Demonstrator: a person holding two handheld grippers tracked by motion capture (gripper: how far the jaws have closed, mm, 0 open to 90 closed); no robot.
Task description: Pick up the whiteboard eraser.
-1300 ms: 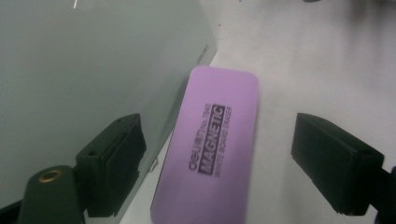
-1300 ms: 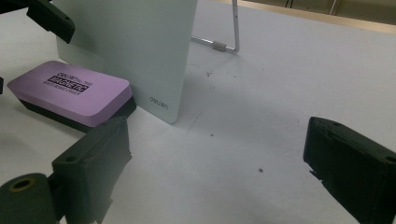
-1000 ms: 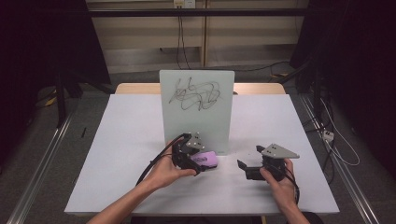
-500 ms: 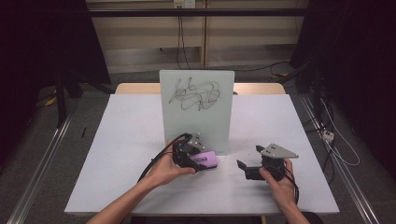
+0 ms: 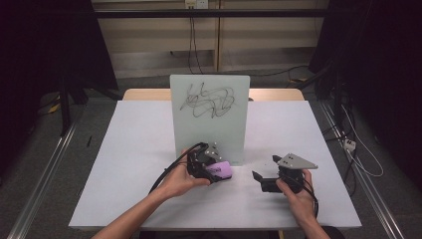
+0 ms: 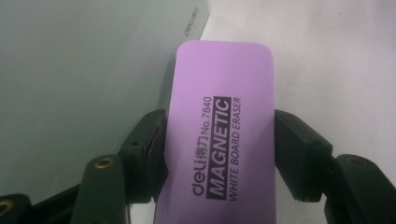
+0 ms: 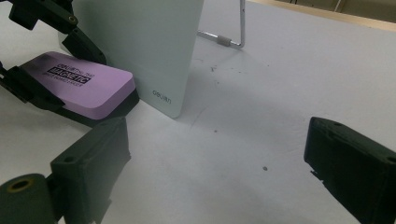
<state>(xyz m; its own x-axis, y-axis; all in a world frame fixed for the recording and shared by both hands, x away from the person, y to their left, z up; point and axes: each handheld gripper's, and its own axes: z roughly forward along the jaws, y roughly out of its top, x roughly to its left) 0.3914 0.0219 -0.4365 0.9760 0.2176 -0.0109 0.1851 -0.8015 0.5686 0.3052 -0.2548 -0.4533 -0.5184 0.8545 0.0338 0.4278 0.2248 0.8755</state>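
White table (image 5: 129,164), left gripper (image 5: 215,168) just closed, clamping purple eraser (image 5: 220,170), right gripper (image 5: 260,178) wide.

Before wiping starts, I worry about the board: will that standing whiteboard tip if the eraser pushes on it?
Possibly. The whiteboard stands upright on a thin wire stand, so a hard push could tilt it. The eraser looks rigid, clamped by the left hand-held gripper.
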